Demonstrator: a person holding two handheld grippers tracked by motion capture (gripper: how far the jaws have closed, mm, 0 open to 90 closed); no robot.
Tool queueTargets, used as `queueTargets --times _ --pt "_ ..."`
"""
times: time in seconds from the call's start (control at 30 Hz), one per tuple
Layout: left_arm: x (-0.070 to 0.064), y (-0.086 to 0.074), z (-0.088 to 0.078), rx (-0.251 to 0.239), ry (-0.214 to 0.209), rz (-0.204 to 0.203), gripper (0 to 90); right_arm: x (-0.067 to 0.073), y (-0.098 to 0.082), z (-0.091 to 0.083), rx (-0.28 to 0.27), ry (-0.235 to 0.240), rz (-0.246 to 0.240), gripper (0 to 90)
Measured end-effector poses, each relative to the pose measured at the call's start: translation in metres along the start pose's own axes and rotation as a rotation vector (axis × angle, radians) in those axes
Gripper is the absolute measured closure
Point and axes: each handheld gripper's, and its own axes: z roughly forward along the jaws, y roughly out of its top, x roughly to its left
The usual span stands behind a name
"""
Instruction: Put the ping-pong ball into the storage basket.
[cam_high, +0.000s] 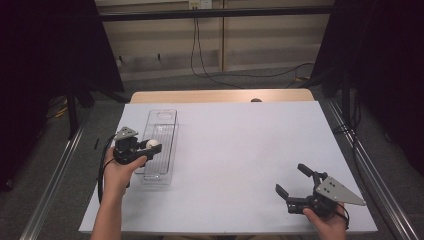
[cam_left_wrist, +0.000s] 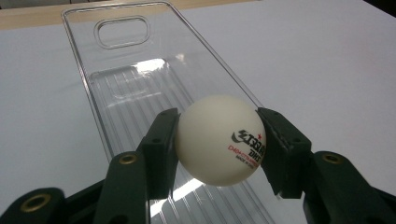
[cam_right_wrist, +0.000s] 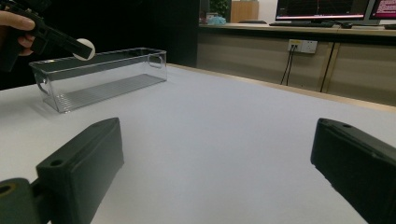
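A white ping-pong ball (cam_left_wrist: 219, 139) with a printed logo is pinched between the two black jaws of my left gripper (cam_left_wrist: 218, 140), which is shut on it. The ball (cam_high: 152, 143) hangs over the long clear plastic bin (cam_high: 161, 145) at the left of the table, above its open top. In the right gripper view the ball (cam_right_wrist: 86, 48) and the bin (cam_right_wrist: 100, 77) show far off at the left. My right gripper (cam_high: 291, 179) rests low near the table's front right, jaws wide open with nothing between them.
A white sheet (cam_high: 240, 150) covers the table, with a wooden edge (cam_high: 220, 95) at the back. Black curtains and metal rails flank both sides. Cables (cam_high: 200, 60) hang on the far wall. A counter with monitors (cam_right_wrist: 322, 9) stands beyond the table.
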Motion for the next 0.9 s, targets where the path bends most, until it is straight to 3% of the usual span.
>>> queueTargets --times 0.9 --pt "0.0005 -0.0039 0.0052 0.031 0.014 0.011 50.4 -0.0002 0.0002 -0.0004 -0.001 0.006 -0.004 2.1"
